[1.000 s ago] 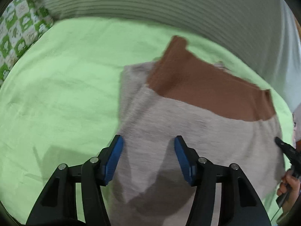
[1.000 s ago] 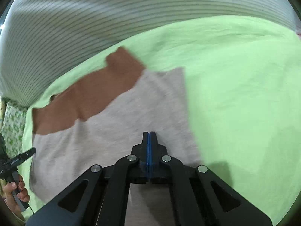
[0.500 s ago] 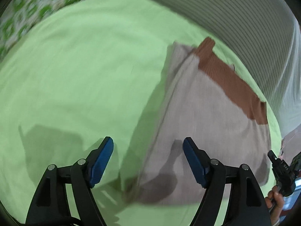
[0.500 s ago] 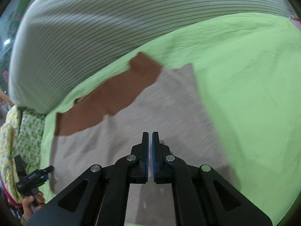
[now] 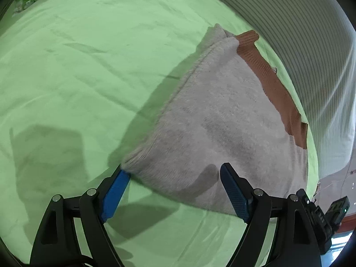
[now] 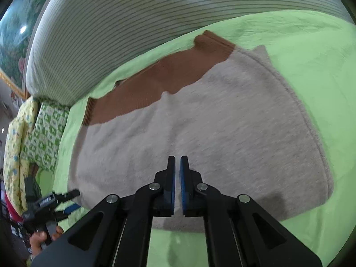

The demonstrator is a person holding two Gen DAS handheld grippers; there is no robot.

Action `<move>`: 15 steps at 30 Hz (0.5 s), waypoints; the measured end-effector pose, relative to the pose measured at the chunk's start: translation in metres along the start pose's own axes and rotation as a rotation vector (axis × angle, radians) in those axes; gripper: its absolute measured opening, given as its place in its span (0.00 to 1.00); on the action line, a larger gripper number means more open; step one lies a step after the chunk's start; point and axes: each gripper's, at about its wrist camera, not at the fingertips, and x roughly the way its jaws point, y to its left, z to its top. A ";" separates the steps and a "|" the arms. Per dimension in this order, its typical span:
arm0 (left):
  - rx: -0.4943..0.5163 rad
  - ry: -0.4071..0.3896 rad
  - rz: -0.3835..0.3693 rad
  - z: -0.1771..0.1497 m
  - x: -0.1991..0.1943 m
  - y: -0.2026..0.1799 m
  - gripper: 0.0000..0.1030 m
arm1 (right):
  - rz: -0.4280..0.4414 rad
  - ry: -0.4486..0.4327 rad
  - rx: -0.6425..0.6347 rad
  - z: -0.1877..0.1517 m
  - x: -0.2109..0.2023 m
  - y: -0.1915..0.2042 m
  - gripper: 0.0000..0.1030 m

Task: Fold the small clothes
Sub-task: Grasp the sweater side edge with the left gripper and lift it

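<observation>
Jaws on the left gripper stand wide apart and hold nothing; the left blue pad touches, or nearly touches, the near left corner of the folded garment, while the other pad hangs over the garment's near edge. On the right gripper the jaws are almost together, with only a thin slit between the blue pads, and no cloth is caught in that slit; its tips hang over the near part of the garment. That garment is a grey knitted piece with a rust-brown ribbed band along its far edge, folded into a rough rectangle and lying flat on the light green sheet, towards the far edge of the sheet, close to the striped grey-white bolster. A grey flap shows under the far corner beside the brown band. A green-and-white patterned cushion lies at the sheet's left end.
</observation>
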 end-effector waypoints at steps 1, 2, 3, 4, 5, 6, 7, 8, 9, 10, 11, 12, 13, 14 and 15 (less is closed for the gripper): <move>-0.004 0.001 -0.009 0.002 0.003 -0.003 0.81 | 0.005 0.001 -0.006 -0.001 0.001 0.003 0.12; -0.010 0.001 -0.009 0.004 0.007 -0.005 0.81 | 0.006 0.002 -0.010 -0.001 0.002 0.006 0.23; -0.013 -0.003 -0.009 0.006 0.011 -0.008 0.81 | 0.006 -0.003 -0.017 -0.002 0.002 0.008 0.38; -0.019 -0.012 -0.017 0.009 0.018 -0.016 0.81 | 0.004 -0.016 -0.027 -0.002 0.001 0.011 0.41; -0.024 -0.023 -0.029 0.011 0.021 -0.019 0.81 | 0.001 -0.029 -0.035 -0.002 0.000 0.014 0.43; -0.028 -0.030 -0.033 0.011 0.024 -0.021 0.81 | 0.002 -0.031 -0.040 -0.001 0.001 0.015 0.43; -0.034 -0.040 -0.036 0.013 0.025 -0.022 0.81 | 0.006 -0.026 -0.043 0.000 0.004 0.016 0.43; -0.038 -0.052 -0.040 0.014 0.026 -0.024 0.80 | 0.008 -0.023 -0.045 0.001 0.007 0.017 0.43; -0.034 -0.063 -0.041 0.014 0.027 -0.026 0.75 | 0.006 -0.024 -0.047 0.002 0.009 0.018 0.43; -0.030 -0.069 -0.043 0.014 0.026 -0.026 0.70 | 0.005 -0.023 -0.054 0.003 0.012 0.019 0.43; -0.020 -0.068 -0.044 0.015 0.028 -0.028 0.58 | 0.005 -0.022 -0.060 0.004 0.015 0.020 0.43; -0.015 -0.066 -0.050 0.016 0.028 -0.029 0.48 | 0.002 -0.023 -0.062 0.006 0.018 0.021 0.43; -0.008 -0.063 -0.065 0.017 0.030 -0.032 0.42 | 0.001 -0.025 -0.063 0.008 0.021 0.021 0.43; 0.002 -0.060 -0.080 0.018 0.031 -0.033 0.30 | 0.000 -0.027 -0.063 0.008 0.023 0.022 0.43; 0.014 -0.058 -0.085 0.019 0.031 -0.034 0.24 | 0.006 -0.026 -0.065 0.009 0.026 0.022 0.43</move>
